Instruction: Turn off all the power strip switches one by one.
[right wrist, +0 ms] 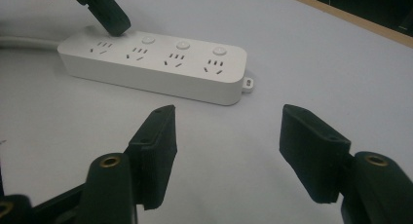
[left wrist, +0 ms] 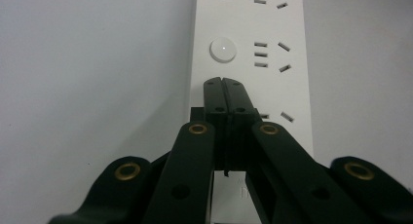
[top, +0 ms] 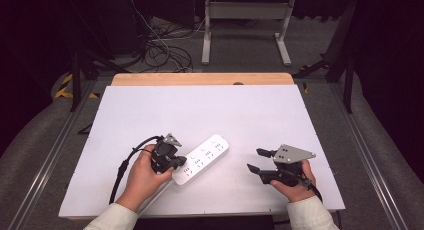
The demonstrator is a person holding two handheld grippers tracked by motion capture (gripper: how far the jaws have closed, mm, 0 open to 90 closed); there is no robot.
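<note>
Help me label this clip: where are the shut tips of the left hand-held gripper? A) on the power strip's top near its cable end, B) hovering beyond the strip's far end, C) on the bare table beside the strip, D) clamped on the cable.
A: the left hand-held gripper has its jaws together, pressing on the top face of the power strip beside a round button.

- High view looks forward and down over the whole desk (top: 210, 105).
- Left tool view sits close above the power strip (left wrist: 253, 63).
- Right tool view faces that strip from farther off, low over the desk.

Bare white table (top: 210, 110) lies open all round the power strip (top: 202, 158).
</note>
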